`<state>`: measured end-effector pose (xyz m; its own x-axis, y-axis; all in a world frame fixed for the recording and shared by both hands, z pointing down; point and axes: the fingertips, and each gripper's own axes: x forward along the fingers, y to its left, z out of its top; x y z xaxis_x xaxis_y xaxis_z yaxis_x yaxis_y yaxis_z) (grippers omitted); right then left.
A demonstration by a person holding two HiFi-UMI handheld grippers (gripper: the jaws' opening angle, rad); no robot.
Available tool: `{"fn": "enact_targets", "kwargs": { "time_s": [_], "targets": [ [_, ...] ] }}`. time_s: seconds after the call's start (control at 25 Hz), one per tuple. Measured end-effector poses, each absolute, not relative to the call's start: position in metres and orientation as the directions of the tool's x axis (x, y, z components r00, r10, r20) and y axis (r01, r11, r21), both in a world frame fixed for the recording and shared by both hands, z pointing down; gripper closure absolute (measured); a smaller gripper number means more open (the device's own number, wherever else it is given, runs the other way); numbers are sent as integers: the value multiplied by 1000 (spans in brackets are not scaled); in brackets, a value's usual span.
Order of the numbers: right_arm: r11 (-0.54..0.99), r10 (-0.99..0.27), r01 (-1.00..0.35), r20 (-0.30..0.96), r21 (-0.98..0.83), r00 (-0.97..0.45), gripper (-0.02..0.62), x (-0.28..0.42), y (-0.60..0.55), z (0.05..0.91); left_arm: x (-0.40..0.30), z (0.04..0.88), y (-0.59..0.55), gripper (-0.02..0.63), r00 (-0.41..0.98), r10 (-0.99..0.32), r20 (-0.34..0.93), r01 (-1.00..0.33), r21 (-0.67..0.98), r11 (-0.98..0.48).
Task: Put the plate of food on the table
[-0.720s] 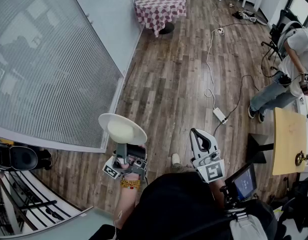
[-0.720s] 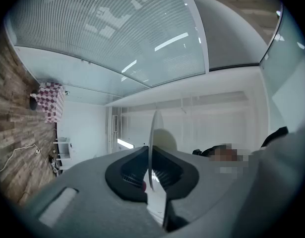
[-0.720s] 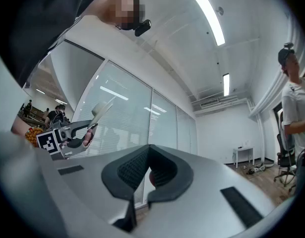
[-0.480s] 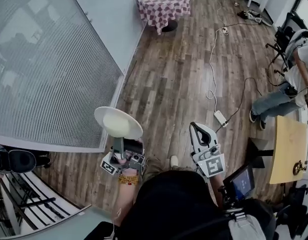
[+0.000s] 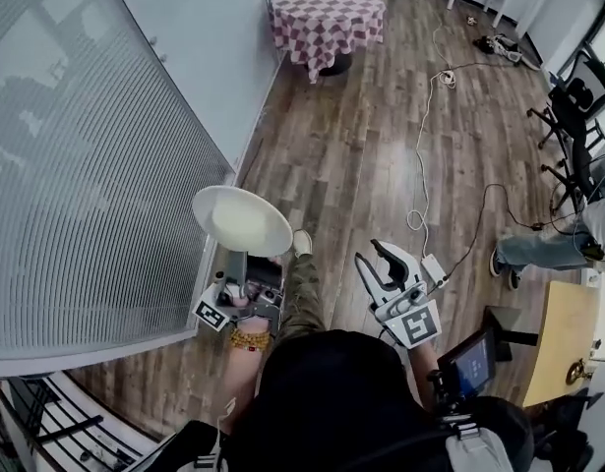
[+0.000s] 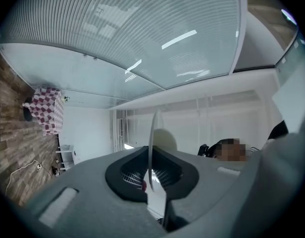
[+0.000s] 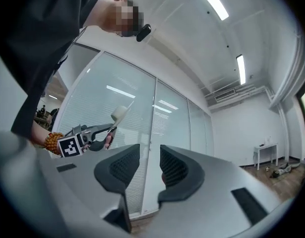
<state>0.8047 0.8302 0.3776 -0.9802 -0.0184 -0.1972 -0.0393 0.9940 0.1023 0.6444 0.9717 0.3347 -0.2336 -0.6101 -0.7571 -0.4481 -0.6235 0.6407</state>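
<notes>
Fingers (image 6: 123, 175) of the left gripper (image 5: 239, 266) were clamped on the plate (image 5: 241, 219) rim, plate held aloft; right gripper (image 5: 374, 259) fingers stood apart, empty, counter (image 5: 327, 13) well ahead.

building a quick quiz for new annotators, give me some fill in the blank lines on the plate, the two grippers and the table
1. The left gripper is shut on the rim of the plate, whose colour is ____.
2. The right gripper has its jaws apart and holds ____.
3. The table at the far end of the room is covered by a red-and-white cloth with a ____ pattern.

Missing words: white; nothing; checkered
</notes>
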Motion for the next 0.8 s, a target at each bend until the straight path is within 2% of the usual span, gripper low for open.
{"fn": "enact_targets", "kwargs": {
  "time_s": [0.16, 0.44, 0.6, 0.8],
  "targets": [
    [990, -57, -80, -193, 112, -979, 462, 701, 760, 356, 537, 328, 881, 584, -207, -625, -752, -404, 648, -645],
    [992, -49, -65, -140, 109, -989, 462, 531, 669, 324, 379, 309, 750, 584, -132, -700, -702, -346, 694, -631],
    [990, -62, -79, -143, 117, -988, 462, 476, 635, 330, 323, 311, 710, 584, -120, -694, -710, -273, 695, -665],
    [990, -104, -113, -103, 87, -989, 462, 443, 593, 330, 280, 313, 675, 584, -146, -689, -710, -216, 702, -679]
  ]
}}
